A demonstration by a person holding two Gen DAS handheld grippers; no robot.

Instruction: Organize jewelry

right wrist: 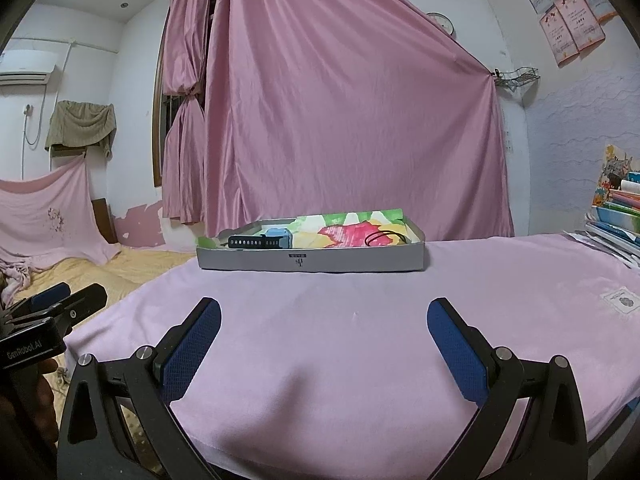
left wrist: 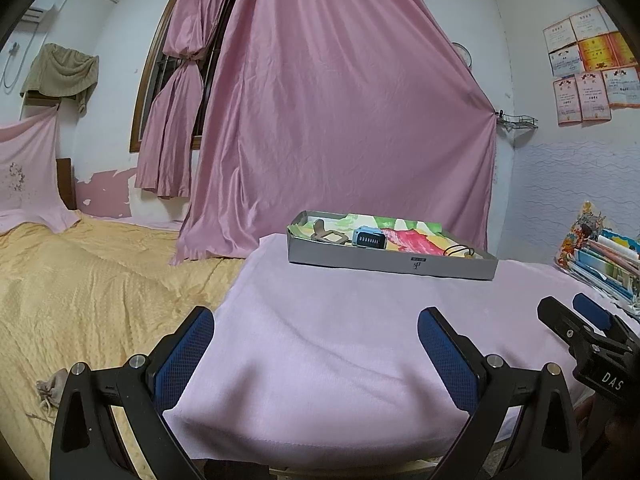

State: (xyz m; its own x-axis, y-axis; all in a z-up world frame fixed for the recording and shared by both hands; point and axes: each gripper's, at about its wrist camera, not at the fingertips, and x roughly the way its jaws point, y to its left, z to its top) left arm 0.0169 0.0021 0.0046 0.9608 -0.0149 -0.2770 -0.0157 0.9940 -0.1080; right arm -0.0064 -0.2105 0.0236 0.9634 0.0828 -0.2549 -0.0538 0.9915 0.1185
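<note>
Lettering "GenRobot.AI" marks the left gripper (left wrist: 316,344), spread empty like the right gripper (right wrist: 324,336), facing the tray (right wrist: 312,262).

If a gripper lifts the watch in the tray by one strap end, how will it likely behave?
The watch would probably droop: its black strap looks thin and flexible. The blue case looks the bulkier part, so it may swing. It lies loose on patterned paper in the tray, so a push would likely slide it.

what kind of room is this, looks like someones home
Most likely a bedroom in a home: a bed with a yellow bedspread, pink curtains drawn over the window, and certificates stuck on the wall. A pink-covered table holds a shallow grey box.
</note>
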